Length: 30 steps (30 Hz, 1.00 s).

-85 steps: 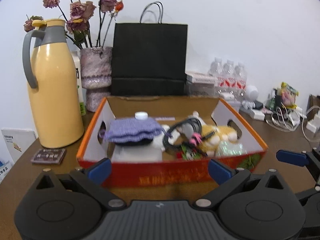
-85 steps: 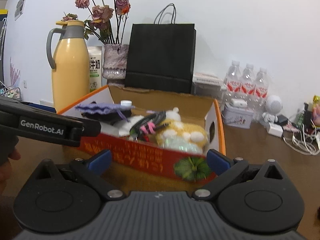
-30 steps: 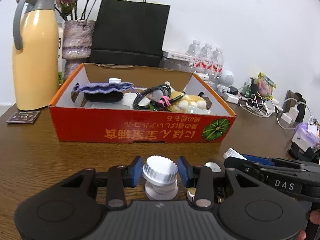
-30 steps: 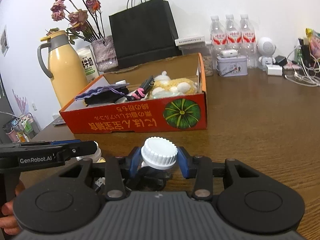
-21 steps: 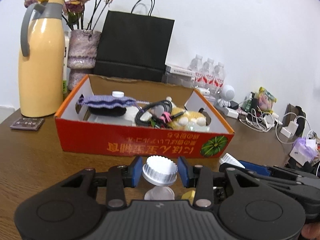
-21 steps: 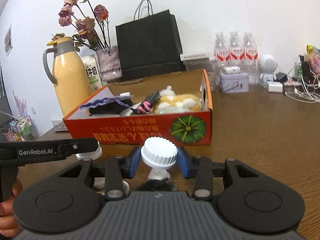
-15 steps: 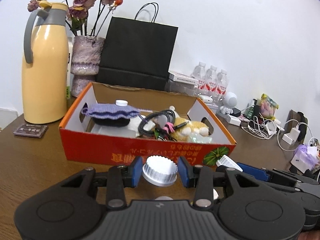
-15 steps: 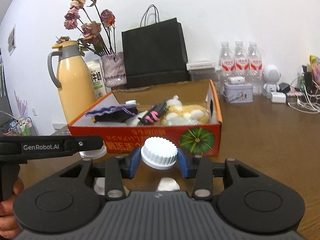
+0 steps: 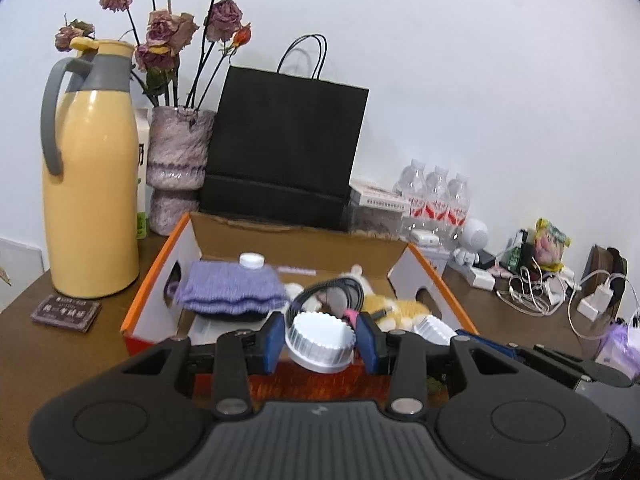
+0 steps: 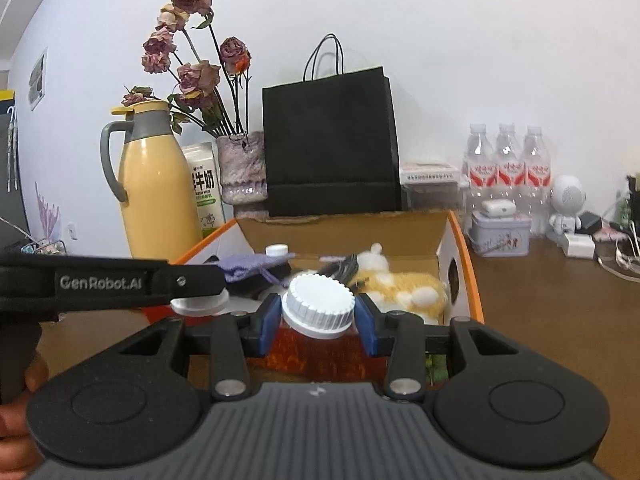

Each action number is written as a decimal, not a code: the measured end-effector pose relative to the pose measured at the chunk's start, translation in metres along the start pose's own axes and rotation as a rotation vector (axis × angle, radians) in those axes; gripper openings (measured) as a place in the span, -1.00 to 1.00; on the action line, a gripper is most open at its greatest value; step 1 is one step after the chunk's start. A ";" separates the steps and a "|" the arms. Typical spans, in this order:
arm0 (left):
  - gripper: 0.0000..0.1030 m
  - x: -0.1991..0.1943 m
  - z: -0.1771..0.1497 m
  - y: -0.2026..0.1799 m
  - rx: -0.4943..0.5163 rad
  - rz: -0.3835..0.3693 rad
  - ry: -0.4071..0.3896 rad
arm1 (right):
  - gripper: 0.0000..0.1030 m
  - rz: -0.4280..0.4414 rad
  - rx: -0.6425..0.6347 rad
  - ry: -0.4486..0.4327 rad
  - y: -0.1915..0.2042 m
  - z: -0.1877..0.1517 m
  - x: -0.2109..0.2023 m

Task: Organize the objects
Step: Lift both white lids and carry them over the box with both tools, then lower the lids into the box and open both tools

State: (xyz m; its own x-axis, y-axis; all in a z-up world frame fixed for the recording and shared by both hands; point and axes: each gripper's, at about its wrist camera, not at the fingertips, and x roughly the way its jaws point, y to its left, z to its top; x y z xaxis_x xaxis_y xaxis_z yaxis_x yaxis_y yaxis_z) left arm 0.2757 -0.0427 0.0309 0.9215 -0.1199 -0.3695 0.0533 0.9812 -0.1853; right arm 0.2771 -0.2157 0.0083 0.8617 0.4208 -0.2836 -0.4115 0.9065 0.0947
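Since a second earlier, you had lifted both white-capped jars clear of the wooden table (image 9: 72, 360): back then each ribbed cap sat low against the tabletop with the orange box's whole printed front in view, and now both caps rode up level with the box's front rim, hiding most of that print. Your left gripper (image 9: 322, 342) stayed clamped on its jar's white cap (image 9: 320, 340), blue pads tight on either side. Your right gripper (image 10: 318, 316) likewise kept its pads pressed on the second white cap (image 10: 318, 306). Both jars hung just in front of the orange box (image 9: 152, 280), not yet over it. The box's contents looked unchanged: a purple knitted pouch (image 9: 232, 286), a coiled black cable (image 9: 340, 290), a yellow plush toy (image 10: 404, 286).

For writing, your left gripper's side read "GenRobot.AI" (image 10: 100, 282) in the right wrist view. The milk carton (image 10: 206, 190) beside the yellow thermos (image 10: 156, 180) carried Chinese characters above "FRESH MILK". The water bottles (image 10: 506, 168) wore red-and-white labels too small to read. The dark card (image 9: 66, 312) by the thermos had print you couldn't make out.
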 end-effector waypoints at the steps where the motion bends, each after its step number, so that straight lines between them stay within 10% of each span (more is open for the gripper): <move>1: -0.27 0.003 0.003 -0.001 0.005 0.004 -0.008 | -0.21 -0.003 -0.007 -0.004 0.000 0.002 0.003; 30: -0.27 0.110 0.047 0.004 0.073 0.021 -0.033 | -0.21 -0.087 -0.090 0.000 -0.045 0.034 0.102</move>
State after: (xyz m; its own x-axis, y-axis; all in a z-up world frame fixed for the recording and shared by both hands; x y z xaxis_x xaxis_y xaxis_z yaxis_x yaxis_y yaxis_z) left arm 0.3953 -0.0450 0.0318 0.9349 -0.0955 -0.3419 0.0610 0.9920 -0.1104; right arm 0.3932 -0.2125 0.0076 0.8950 0.3411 -0.2873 -0.3607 0.9325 -0.0165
